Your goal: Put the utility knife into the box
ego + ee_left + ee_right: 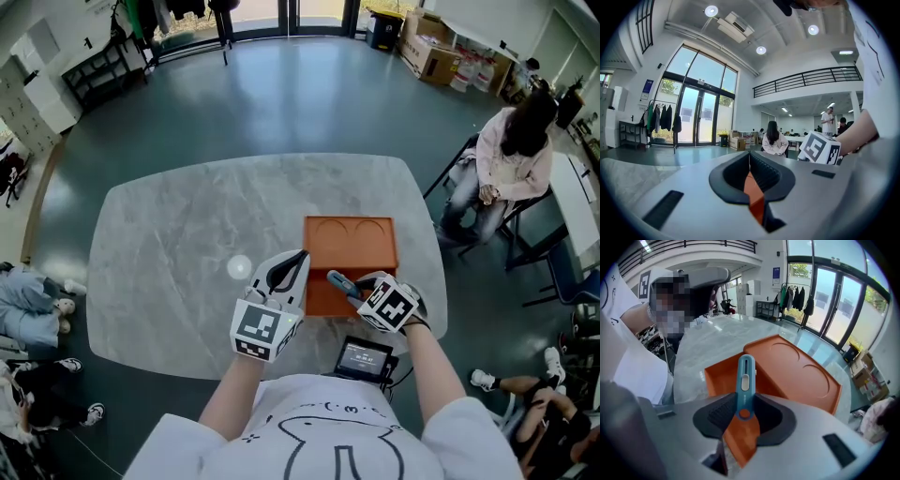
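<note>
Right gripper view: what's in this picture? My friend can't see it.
The right gripper clamps a blue utility knife in its fingers, pointing it at the open part of an orange box on a grey marble table. Glass doors stand behind.

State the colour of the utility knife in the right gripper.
Teal-blue: the plastic utility knife has a pale slider; clearest in the right gripper view.
</note>
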Motion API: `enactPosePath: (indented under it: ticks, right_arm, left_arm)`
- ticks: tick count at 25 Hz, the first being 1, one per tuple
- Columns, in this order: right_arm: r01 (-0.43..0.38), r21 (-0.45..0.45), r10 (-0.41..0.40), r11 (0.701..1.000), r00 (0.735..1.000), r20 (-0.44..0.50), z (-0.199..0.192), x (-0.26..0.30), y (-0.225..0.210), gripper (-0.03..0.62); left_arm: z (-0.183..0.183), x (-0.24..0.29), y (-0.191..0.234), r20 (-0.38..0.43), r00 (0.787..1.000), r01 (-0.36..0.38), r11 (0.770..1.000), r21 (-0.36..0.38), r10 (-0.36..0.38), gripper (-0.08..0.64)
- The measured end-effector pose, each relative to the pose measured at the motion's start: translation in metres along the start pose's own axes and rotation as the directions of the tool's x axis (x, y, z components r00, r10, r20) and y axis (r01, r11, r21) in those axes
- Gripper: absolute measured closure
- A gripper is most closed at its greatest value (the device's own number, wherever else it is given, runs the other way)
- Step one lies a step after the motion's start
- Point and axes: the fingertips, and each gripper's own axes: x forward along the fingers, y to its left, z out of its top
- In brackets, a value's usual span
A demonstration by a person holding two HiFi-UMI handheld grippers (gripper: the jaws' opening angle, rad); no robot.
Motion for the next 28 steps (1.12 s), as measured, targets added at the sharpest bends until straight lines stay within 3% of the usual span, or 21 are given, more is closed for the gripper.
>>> enactPosePath:
  ticks: [12, 21, 28]
  right_arm:
    - [-0.05, -0.034, 0.044, 0.998, 0.986, -0.16, -0.021, 0.039, 0.006, 0.459]
    - [-0.027, -0.086, 0.009, 0.996, 0.978, -0.207, -0.017, 0.047, 0.002, 0.459]
    - [-0.018, -0.048, 0.008, 0.999, 0.981, -0.194, -0.02, 0.047, -0.002, 0.42]
  left_arm:
    - [-0.01, 0.002, 0.002, -0.03, 1.0, 0.003, 1.0, -0.001, -0.003, 0.545]
    - [-0.01, -0.001, 0.022, -0.032, 0.999, -0.029, 0.999, -0.022, 0.029, 0.545]
    - [-0.013, -0.001, 0.022, -0.035, 0.999, -0.031, 0.999, -0.025, 0.03, 0.545]
